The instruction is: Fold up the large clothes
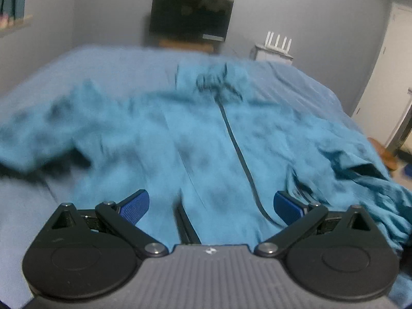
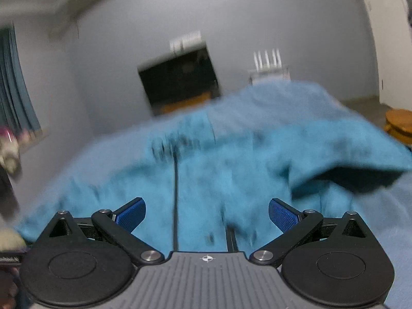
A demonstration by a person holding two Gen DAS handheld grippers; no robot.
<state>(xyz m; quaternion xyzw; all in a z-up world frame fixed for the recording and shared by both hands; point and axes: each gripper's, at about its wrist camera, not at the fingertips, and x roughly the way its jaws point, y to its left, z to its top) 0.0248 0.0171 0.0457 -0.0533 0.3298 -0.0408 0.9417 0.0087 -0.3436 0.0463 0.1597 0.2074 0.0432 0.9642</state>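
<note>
A teal jacket (image 1: pixel 195 134) lies spread front-up on the blue bed (image 1: pixel 77 69), its dark zipper (image 1: pixel 237 149) running away from both tools. The left gripper (image 1: pixel 211 206) hangs over the hem, fingers wide and holding nothing; the right gripper (image 2: pixel 207 215) is likewise spread and empty. Beyond the bed sits a dark screen (image 1: pixel 190 20) and a white router (image 1: pixel 279 41).
</note>
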